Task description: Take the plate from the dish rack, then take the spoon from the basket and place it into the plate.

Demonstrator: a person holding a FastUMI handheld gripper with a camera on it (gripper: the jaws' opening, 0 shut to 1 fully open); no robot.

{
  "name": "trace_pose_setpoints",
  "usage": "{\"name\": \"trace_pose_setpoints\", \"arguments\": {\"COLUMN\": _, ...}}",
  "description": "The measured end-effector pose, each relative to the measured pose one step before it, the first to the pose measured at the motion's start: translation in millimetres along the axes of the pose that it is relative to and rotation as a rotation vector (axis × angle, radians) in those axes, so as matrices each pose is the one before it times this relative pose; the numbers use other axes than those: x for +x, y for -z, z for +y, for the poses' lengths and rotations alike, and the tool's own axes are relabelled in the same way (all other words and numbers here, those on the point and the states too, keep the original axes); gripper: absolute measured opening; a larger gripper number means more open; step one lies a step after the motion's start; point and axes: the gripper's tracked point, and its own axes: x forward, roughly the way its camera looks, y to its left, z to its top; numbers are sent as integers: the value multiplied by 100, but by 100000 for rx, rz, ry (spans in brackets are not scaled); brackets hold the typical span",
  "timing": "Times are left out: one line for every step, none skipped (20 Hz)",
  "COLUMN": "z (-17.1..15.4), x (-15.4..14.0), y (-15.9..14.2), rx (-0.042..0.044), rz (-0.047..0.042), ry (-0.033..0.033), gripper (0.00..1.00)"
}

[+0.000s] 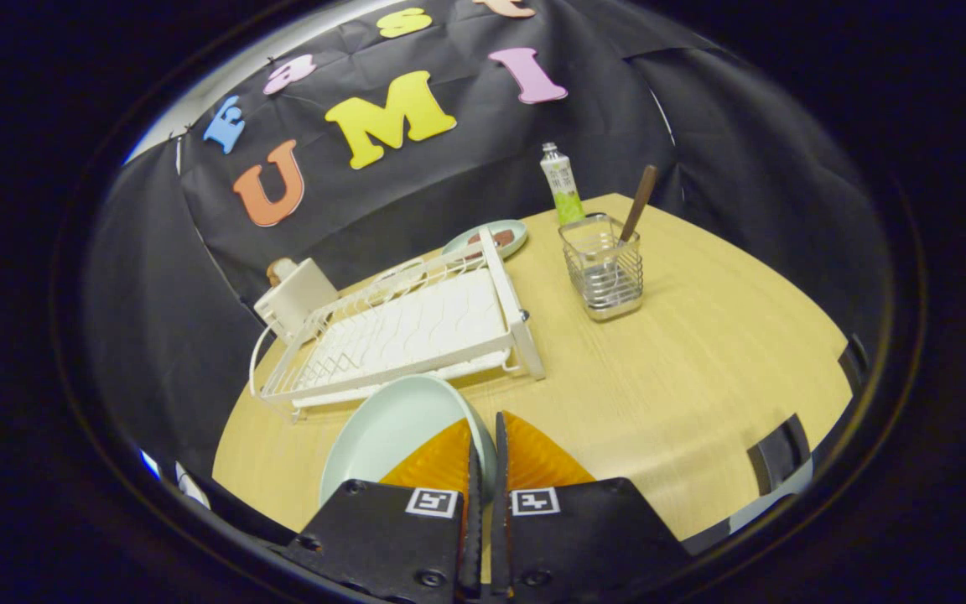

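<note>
My gripper (483, 436) is shut on the rim of a pale green plate (391, 432), which tilts up in front of the white dish rack (403, 335). One finger lies over the plate's inner face and the other behind its rim. The rack's wire slots stand empty beyond the plate. A brown-handled spoon (639, 204) stands upright in the wire basket (603, 268) on the wooden table (684, 361), beyond the fingers to the right of the rack.
Behind the rack lies a second small plate (489, 238) with something dark on it. A green-and-white tube (561, 184) stands at the table's back edge. A white container (294, 294) sits behind the rack's left end.
</note>
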Motion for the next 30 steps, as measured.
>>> {"name": "trace_pose_setpoints", "arguments": {"z": -219, "x": 717, "y": 214, "rx": -745, "rz": 520, "ry": 1089, "gripper": 10}}
{"name": "trace_pose_setpoints", "arguments": {"z": -49, "x": 478, "y": -31, "rx": -1323, "rz": 176, "ry": 347, "gripper": 10}}
{"name": "trace_pose_setpoints", "arguments": {"z": 217, "x": 279, "y": -22, "rx": -291, "rz": -308, "ry": -1310, "gripper": 13}}
{"name": "trace_pose_setpoints", "arguments": {"z": 38, "x": 438, "y": -96, "rx": -362, "rz": 66, "ry": -511, "gripper": 16}}
{"name": "trace_pose_setpoints", "arguments": {"z": -125, "x": 131, "y": -80, "rx": -74, "rz": -549, "ry": -242, "gripper": 16}}
{"name": "trace_pose_setpoints", "arguments": {"z": -241, "x": 120, "y": -254, "rx": -280, "rz": -831, "ry": 411, "gripper": 17}}
{"name": "trace_pose_setpoints", "arguments": {"z": -89, "x": -8, "y": -376, "rx": -506, "rz": -1581, "ry": -61, "gripper": 25}}
{"name": "trace_pose_setpoints", "arguments": {"z": -138, "x": -224, "y": -471, "rx": -1062, "rz": -2016, "ry": 58, "gripper": 29}}
{"name": "trace_pose_setpoints", "arguments": {"z": -50, "x": -309, "y": -388, "rx": -1836, "rz": -2751, "ry": 297, "gripper": 38}}
{"name": "trace_pose_setpoints", "arguments": {"z": -163, "x": -437, "y": -713, "rx": -2419, "rz": -3376, "ry": 682, "gripper": 47}}
{"name": "trace_pose_setpoints", "arguments": {"z": -348, "x": -576, "y": -627, "rx": -2565, "rz": -3927, "ry": 1130, "gripper": 56}}
{"name": "trace_pose_setpoints", "arguments": {"z": -364, "x": -543, "y": -749, "rx": -2550, "rz": -4072, "ry": 1314, "gripper": 65}}
{"name": "trace_pose_setpoints", "arguments": {"z": -353, "x": -565, "y": -705, "rx": -2375, "rz": -3617, "ry": 1469, "gripper": 75}}
{"name": "trace_pose_setpoints", "arguments": {"z": -368, "x": -132, "y": -653, "rx": -2078, "rz": -3120, "ry": 1053, "gripper": 84}}
{"name": "trace_pose_setpoints", "arguments": {"z": -357, "x": -480, "y": -618, "rx": -1726, "rz": -2997, "ry": 535, "gripper": 88}}
{"name": "trace_pose_setpoints", "arguments": {"z": -353, "x": -458, "y": -606, "rx": -1244, "rz": -2688, "ry": 697, "gripper": 92}}
{"name": "trace_pose_setpoints", "arguments": {"z": -589, "x": -405, "y": -593, "rx": -1132, "rz": -2436, "ry": 432, "gripper": 95}}
{"name": "trace_pose_setpoints", "arguments": {"z": -584, "x": -173, "y": -588, "rx": -1034, "rz": -2410, "ry": 548, "gripper": 97}}
{"name": "trace_pose_setpoints", "arguments": {"z": -625, "x": 100, "y": -379, "rx": -2014, "rz": -1938, "ry": 481, "gripper": 99}}
{"name": "trace_pose_setpoints", "arguments": {"z": -937, "x": 276, "y": -314, "rx": -2663, "rz": -1368, "ry": 1495, "gripper": 99}}
{"name": "trace_pose_setpoints", "arguments": {"z": -1166, "x": 371, "y": -380, "rx": -1776, "rz": -1766, "ry": 1567, "gripper": 100}}
{"name": "trace_pose_setpoints", "arguments": {"z": -1192, "x": 274, "y": -405, "rx": -1170, "rz": -1522, "ry": 1684, "gripper": 100}}
{"name": "trace_pose_setpoints", "arguments": {"z": -947, "x": 517, "y": -384, "rx": -812, "rz": -1520, "ry": 945, "gripper": 100}}
{"name": "trace_pose_setpoints", "arguments": {"z": -948, "x": 681, "y": -463, "rx": -480, "rz": -1438, "ry": 779, "gripper": 100}}
{"name": "trace_pose_setpoints", "arguments": {"z": -991, "x": 868, "y": -580, "rx": -618, "rz": -1701, "ry": 1013, "gripper": 100}}
{"name": "trace_pose_setpoints", "arguments": {"z": -830, "x": 895, "y": -563, "rx": -647, "rz": -1168, "ry": 438, "gripper": 100}}
{"name": "trace_pose_setpoints", "arguments": {"z": -711, "x": 910, "y": -450, "rx": -243, "rz": -1164, "ry": 147, "gripper": 100}}
{"name": "trace_pose_setpoints", "arguments": {"z": -686, "x": 883, "y": -383, "rx": 552, "rz": -219, "ry": 76, "gripper": 100}}
{"name": "trace_pose_setpoints", "arguments": {"z": -559, "x": 1203, "y": -222, "rx": 1355, "rz": 403, "ry": -218, "gripper": 100}}
{"name": "trace_pose_setpoints", "arguments": {"z": -547, "x": 1074, "y": -307, "rx": 2026, "rz": 357, "ry": -235, "gripper": 100}}
